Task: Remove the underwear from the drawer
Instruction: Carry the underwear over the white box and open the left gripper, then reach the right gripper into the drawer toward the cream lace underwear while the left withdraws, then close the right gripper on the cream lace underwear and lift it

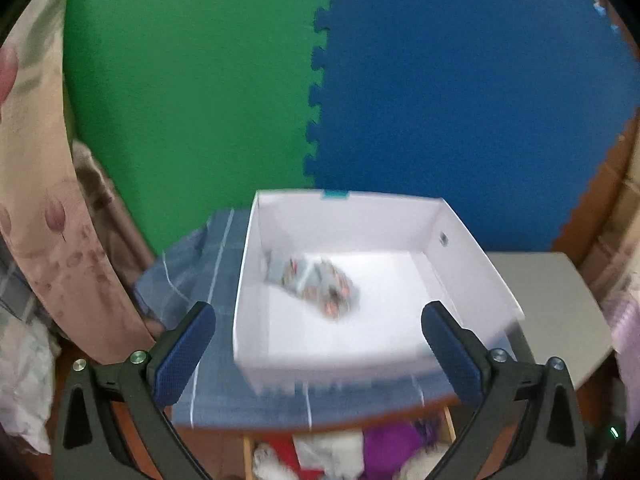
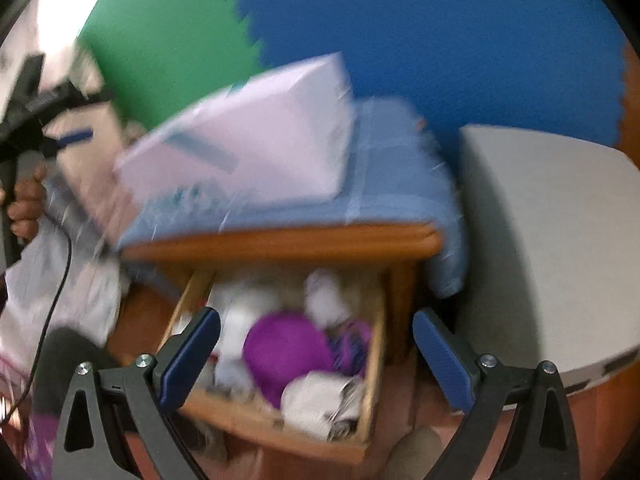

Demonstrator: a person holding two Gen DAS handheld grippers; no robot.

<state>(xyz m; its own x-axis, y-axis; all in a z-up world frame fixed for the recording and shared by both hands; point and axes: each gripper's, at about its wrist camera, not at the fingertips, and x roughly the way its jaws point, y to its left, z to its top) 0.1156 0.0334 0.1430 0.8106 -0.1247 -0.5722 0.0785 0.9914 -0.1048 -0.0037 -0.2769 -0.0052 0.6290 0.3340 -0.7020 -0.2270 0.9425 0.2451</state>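
Both grippers, left [image 1: 318, 354] and right [image 2: 316, 354], gape wide and empty: one above a white box [image 1: 472, 258] holding patterned underwear [image 1: 320, 284], the other above the open drawer [image 2: 374, 364] of clothes.

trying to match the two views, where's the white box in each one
Left wrist view: white box sits centre, open top toward the camera, a patterned bundle inside.
Right wrist view: the box is upper centre-left, blurred, seen from its side.
Shared landmark: the blue cloth under the box.
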